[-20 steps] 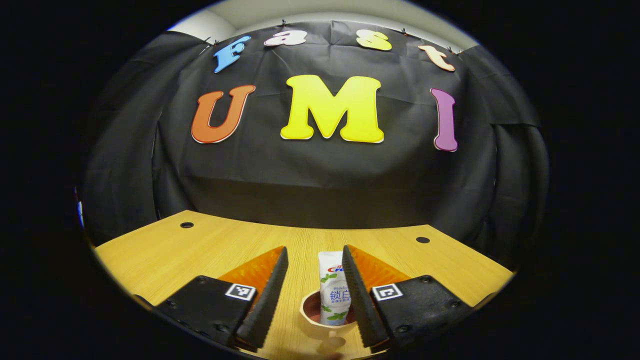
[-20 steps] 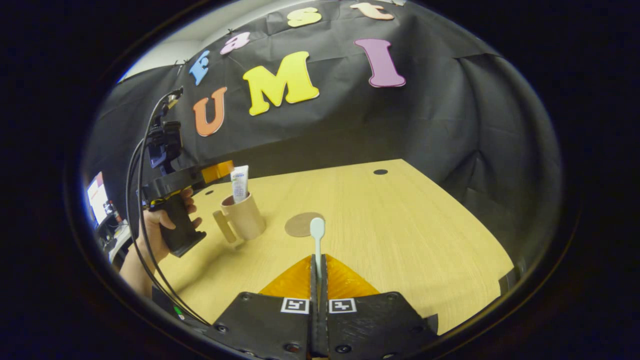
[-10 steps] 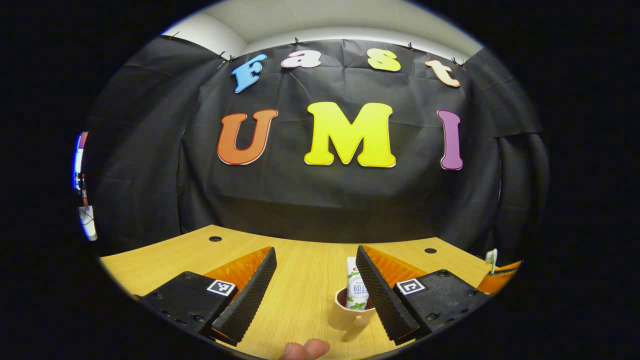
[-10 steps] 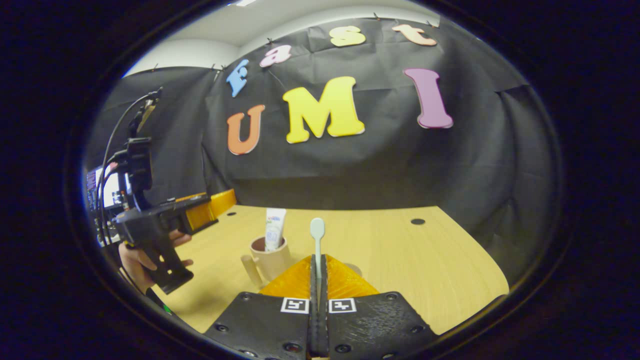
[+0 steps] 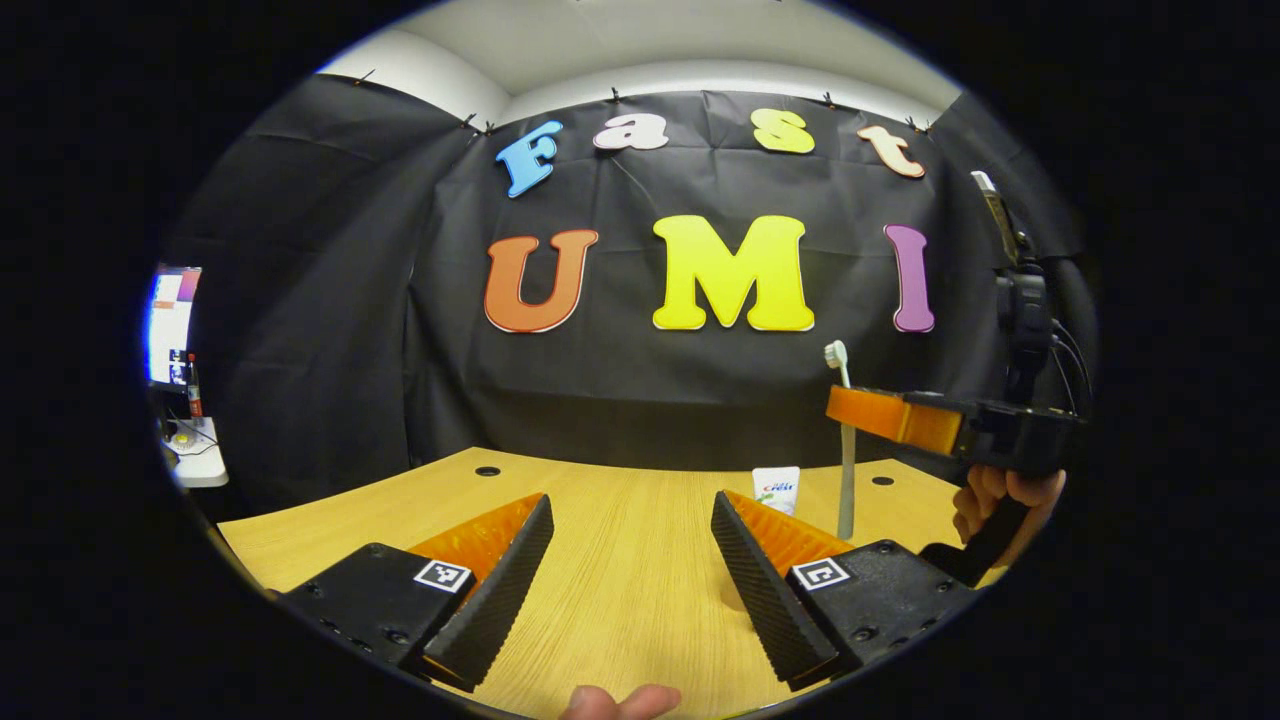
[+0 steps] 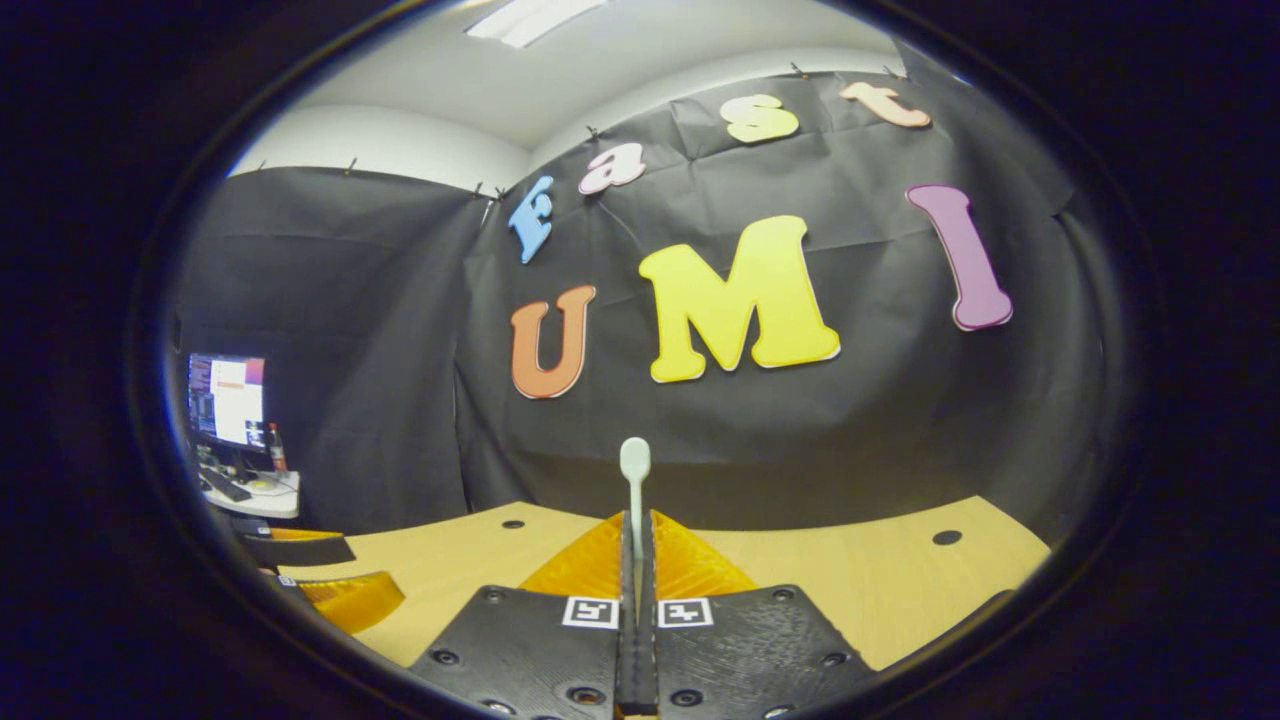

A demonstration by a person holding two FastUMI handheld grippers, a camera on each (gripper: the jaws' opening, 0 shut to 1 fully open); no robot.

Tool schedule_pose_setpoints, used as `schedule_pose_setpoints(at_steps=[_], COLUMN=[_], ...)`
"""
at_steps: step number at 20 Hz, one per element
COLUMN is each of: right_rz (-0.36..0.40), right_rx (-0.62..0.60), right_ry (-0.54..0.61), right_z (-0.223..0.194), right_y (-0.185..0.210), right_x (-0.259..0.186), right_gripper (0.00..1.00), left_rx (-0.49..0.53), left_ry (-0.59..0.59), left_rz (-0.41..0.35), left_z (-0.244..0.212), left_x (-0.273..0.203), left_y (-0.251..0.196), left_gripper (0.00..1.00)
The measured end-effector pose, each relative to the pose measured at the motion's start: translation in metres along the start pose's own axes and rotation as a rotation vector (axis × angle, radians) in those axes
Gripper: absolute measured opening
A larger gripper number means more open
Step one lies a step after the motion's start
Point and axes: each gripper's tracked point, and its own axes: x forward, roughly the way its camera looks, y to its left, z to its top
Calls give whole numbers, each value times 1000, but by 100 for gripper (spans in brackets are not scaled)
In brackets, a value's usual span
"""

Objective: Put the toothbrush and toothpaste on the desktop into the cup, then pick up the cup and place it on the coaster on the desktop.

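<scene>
toothbrush (image 6: 635, 490) in right gripper (image 6: 636, 560)

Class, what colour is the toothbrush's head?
White, on the toothbrush, best in the left gripper view.

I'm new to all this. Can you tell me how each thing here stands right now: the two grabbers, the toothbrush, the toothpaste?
Left gripper: open, nothing between its fingers, above the desk.
Right gripper: shut on the toothbrush.
Toothbrush: upright, head up, lifted clear of the desk.
Toothpaste: standing upright, top showing behind a left finger.
</scene>
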Motion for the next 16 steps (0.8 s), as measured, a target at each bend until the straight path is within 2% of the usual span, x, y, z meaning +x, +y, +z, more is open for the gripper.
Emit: schedule_pose_setpoints(at_steps=[6,14,16], right_rz=[-23,3,-13], right_rx=[-10,10,-7], right_ry=[15,27,18], right_z=[-20,-30,-35], right_y=[8,14,9], right_x=[26,18,4], right_gripper=[0,2,52], left_rx=[-48,-53,-52], left_ry=[46,42,38], left_rz=[11,30,35], left_z=[-23,-21,-19], left_x=[1,1,0], left_y=[22,28,27], left_gripper=[100,100,100])
